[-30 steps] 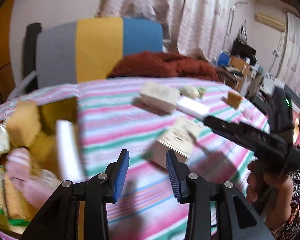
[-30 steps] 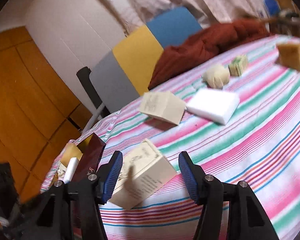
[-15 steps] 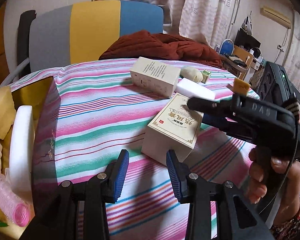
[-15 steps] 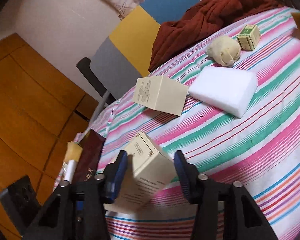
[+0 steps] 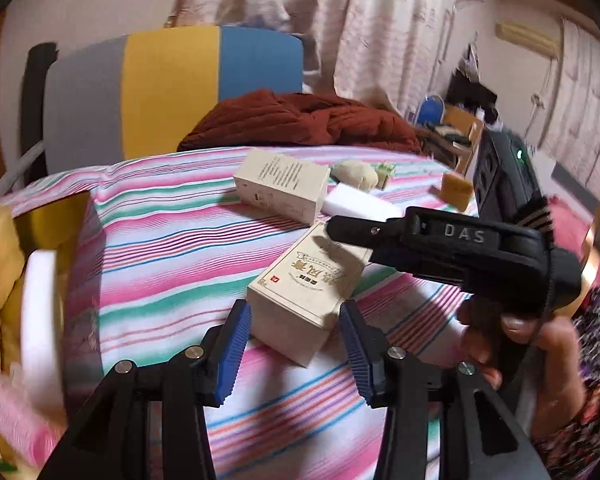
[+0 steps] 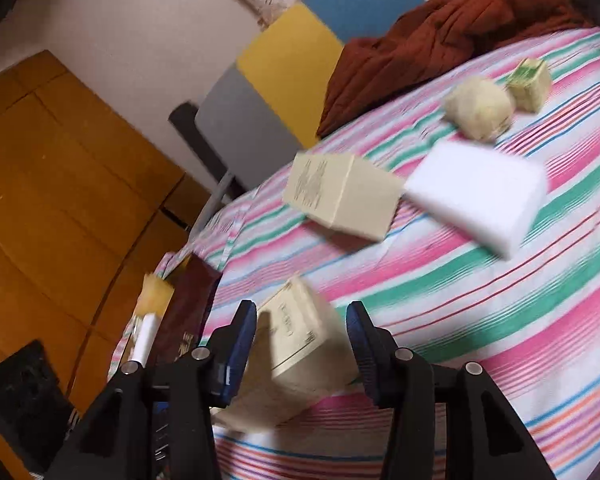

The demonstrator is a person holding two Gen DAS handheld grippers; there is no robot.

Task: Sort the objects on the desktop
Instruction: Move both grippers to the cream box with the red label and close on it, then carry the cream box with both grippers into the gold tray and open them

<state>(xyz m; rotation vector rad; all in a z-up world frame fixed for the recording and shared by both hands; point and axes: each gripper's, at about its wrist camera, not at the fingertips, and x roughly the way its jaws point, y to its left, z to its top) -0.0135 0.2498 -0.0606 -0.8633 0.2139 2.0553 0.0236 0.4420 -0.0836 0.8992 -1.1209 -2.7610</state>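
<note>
Left wrist view, lower centre: left hand-held gripper (image 5: pixel 296 350), blue-padded fingers spread apart, nothing between the pads. Just beyond the fingertips, mid-frame: cream carton (image 5: pixel 312 284) with printed characters on its top face, lying flat on the striped surface (image 5: pixel 160 248). Right of the frame: right hand-held gripper (image 5: pixel 332 229), black body lettered "DAS", tip over the far end of that carton; a hand (image 5: pixel 500 340) holds it from below. Upper centre: second cream box (image 5: pixel 284 188) with small print, a white foam block (image 5: pixel 356 205) touching its right side, then a pale lumpy ball (image 5: pixel 358 174) and a small green-and-cream packet (image 5: pixel 385 171) close together behind. Right of those: a yellow-brown cube (image 5: pixel 456 190). Left edge: gold-lined container (image 5: pixel 56 216) with blurred yellow, white and pink items inside. Upper background: rust-red cloth (image 5: pixel 304 122) and a chair back (image 5: pixel 172 88) in grey, yellow and blue.

Right wrist view, lower centre: the right hand-held gripper's jaws open, standing either side of the cream carton (image 6: pixel 296 356); contact with the pads cannot be told through blur. Upper right: second box (image 6: pixel 340 196), foam block (image 6: pixel 476 196), ball (image 6: pixel 480 110), packet (image 6: pixel 530 80). Lower left: dark red container side (image 6: pixel 188 312).
</note>
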